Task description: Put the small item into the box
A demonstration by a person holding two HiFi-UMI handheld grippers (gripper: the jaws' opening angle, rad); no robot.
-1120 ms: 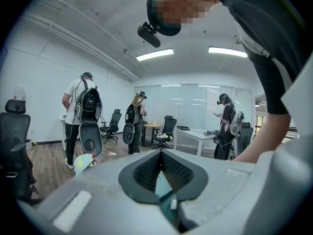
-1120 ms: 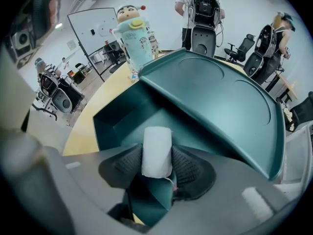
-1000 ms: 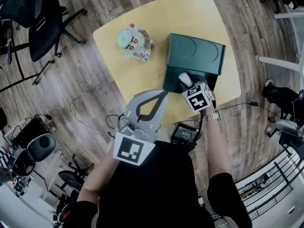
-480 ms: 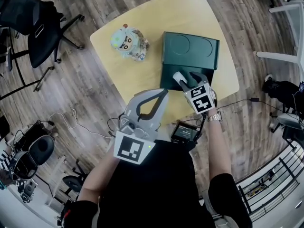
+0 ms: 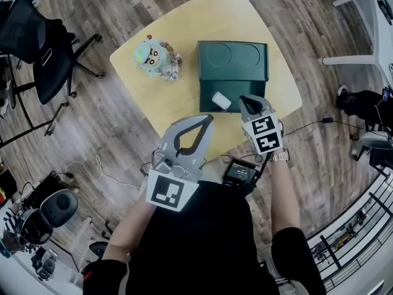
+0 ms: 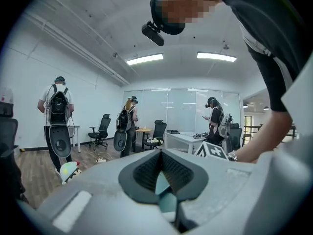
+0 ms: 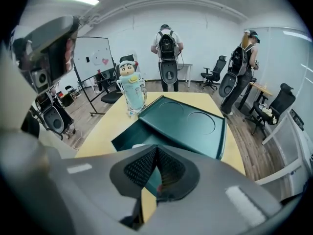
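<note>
The small white item (image 5: 221, 100) lies inside the dark green box (image 5: 212, 91), near its front wall; in the right gripper view only its top edge (image 7: 138, 145) shows. The box's lid (image 5: 233, 60) is folded back flat on the table. My right gripper (image 5: 247, 101) hovers just right of the item at the box's front right corner, shut with nothing between its pads (image 7: 156, 153). My left gripper (image 5: 206, 120) is held over the table's front edge, left of the box, also shut and empty (image 6: 160, 160).
A cartoon-figure toy (image 5: 156, 57) stands on the yellow table (image 5: 184, 35) left of the box, and shows in the right gripper view (image 7: 131, 89). Office chairs (image 5: 43, 42) stand at the left. Several people with backpacks stand in the room (image 7: 167, 50).
The right gripper has let go of the white item, which now lies in the box. The gripper has drawn back a little to the right and its jaws have closed. The left gripper barely moved.
</note>
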